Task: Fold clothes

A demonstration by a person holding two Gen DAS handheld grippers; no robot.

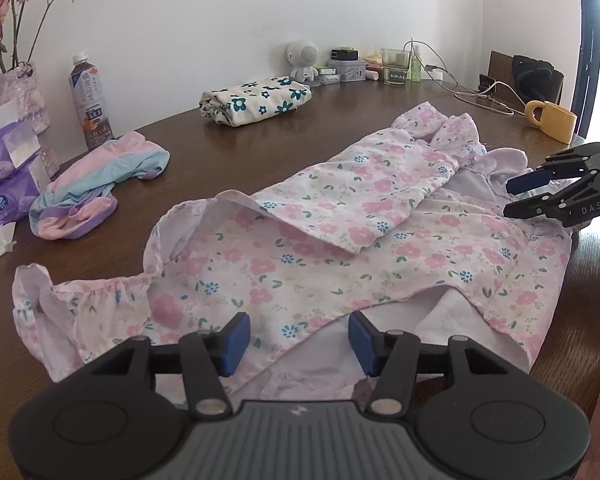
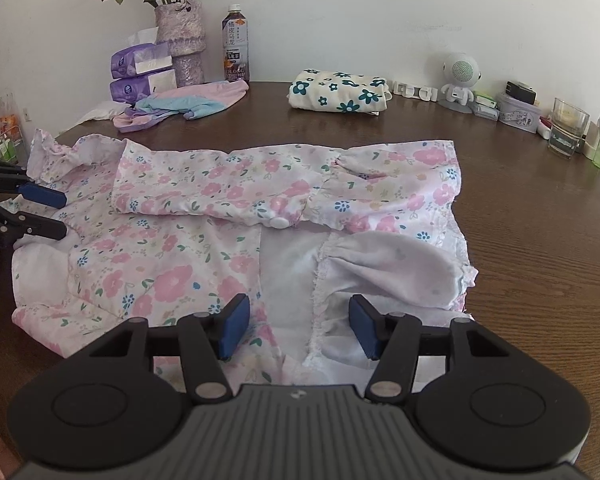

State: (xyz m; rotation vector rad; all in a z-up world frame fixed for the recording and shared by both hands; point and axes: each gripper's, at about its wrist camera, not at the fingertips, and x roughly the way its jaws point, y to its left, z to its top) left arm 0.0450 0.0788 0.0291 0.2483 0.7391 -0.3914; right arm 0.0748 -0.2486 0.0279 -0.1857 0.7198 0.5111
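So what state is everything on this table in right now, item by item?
Pink floral garment: spread on the table, one sleeve folded across it.
Left claw: open, nothing gripped.
Right claw: open, nothing gripped.
Cream flowered cloth: folded up.
Pastel striped garment: lying crumpled, not folded.
Drink bottle: upright, cap on.
Yellow mug: standing upright.
Glass: upright.
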